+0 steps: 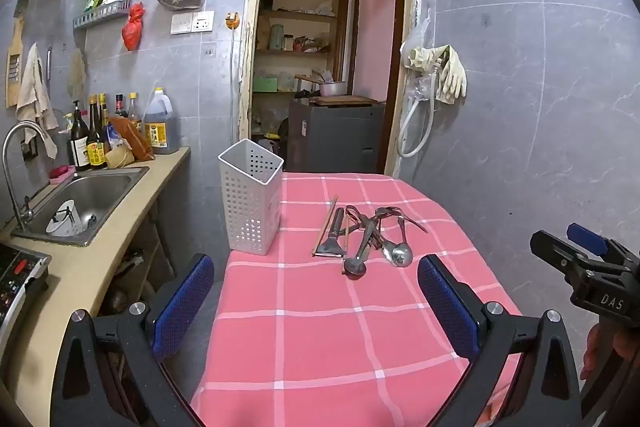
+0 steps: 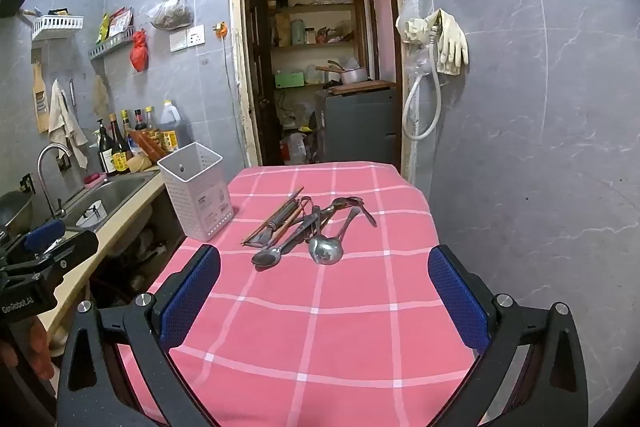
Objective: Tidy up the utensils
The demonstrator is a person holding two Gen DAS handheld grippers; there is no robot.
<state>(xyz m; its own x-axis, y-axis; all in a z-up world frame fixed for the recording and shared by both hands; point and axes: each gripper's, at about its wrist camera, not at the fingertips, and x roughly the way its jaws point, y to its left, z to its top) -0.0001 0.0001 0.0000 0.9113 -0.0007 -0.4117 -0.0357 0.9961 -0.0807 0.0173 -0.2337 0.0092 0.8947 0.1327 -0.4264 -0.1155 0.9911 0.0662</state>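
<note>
A heap of metal utensils lies on the pink checked tablecloth: spoons, a peeler and wooden chopsticks. It also shows in the right wrist view. A white perforated utensil holder stands upright at the table's far left corner, and it shows in the right wrist view too. My left gripper is open and empty, hovering over the table short of the heap. My right gripper is open and empty, also short of the heap.
A counter with a steel sink and sauce bottles runs along the left. A doorway opens behind the table. Rubber gloves hang on the right wall. The table's left edge drops to the floor beside the counter.
</note>
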